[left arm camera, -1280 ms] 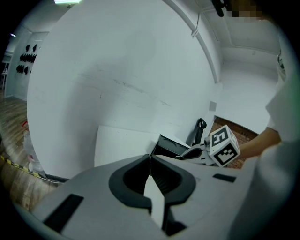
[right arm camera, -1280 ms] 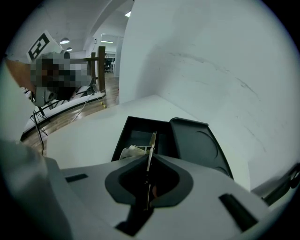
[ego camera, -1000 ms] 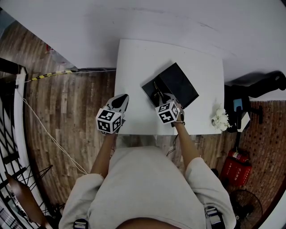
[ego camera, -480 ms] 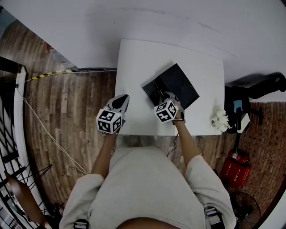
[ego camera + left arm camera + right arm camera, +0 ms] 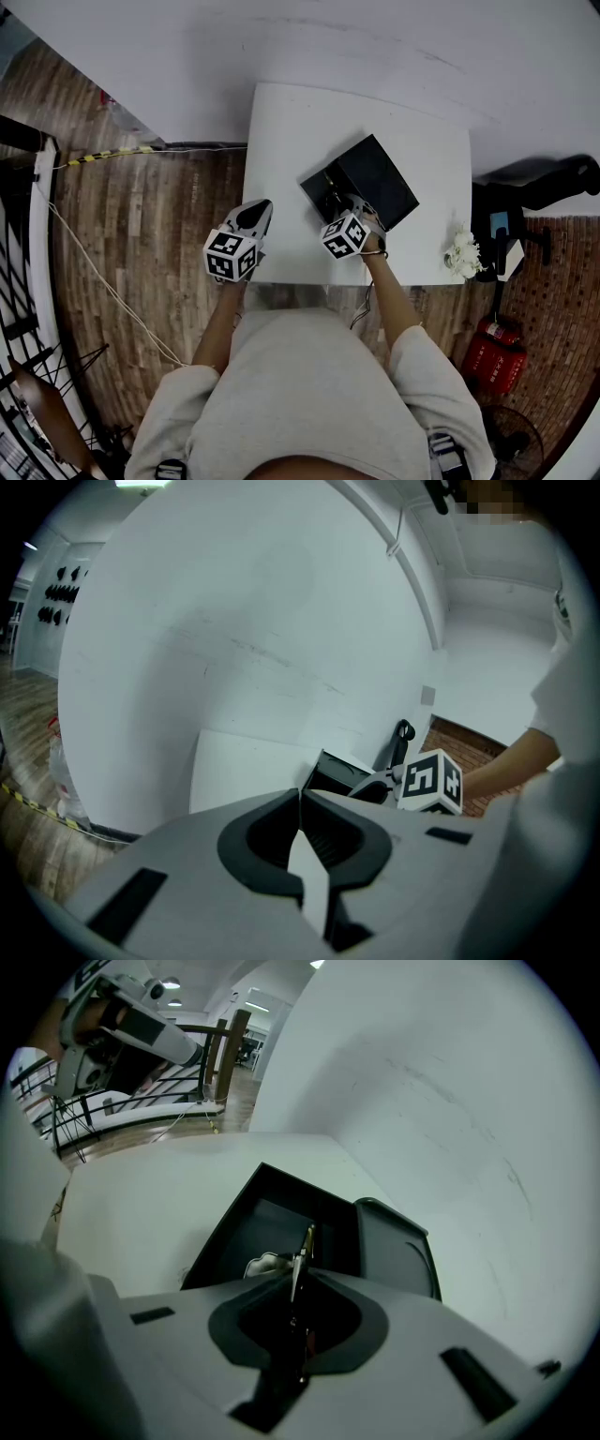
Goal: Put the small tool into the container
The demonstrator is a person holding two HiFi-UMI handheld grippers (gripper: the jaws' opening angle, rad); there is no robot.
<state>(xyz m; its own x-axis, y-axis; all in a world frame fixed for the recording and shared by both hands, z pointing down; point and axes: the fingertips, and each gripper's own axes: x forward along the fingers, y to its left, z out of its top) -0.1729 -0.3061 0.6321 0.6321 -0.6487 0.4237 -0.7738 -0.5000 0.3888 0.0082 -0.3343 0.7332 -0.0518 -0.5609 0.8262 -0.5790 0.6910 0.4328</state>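
Observation:
A black open container (image 5: 375, 173) lies at an angle on the white table (image 5: 300, 131). My right gripper (image 5: 332, 201) hovers at its near left corner, with a thin, pen-like small tool (image 5: 302, 1251) standing between its jaws. The tool's tip points down into the container (image 5: 253, 1227), whose lid (image 5: 394, 1251) lies open to the right. The jaws are opening, with the tool between them and the pads touching it. Something small and white (image 5: 265, 1264) lies inside the container. My left gripper (image 5: 257, 210) hangs over the table's near left edge, shut and empty (image 5: 300, 794).
A bunch of white flowers (image 5: 462, 250) sits at the table's right edge. A wall runs behind the table. Wooden floor with a cable lies to the left, and a red object (image 5: 497, 352) stands on the floor at the right.
My right gripper has shifted slightly left and turned a little over the container's corner. The left gripper has stayed in place.

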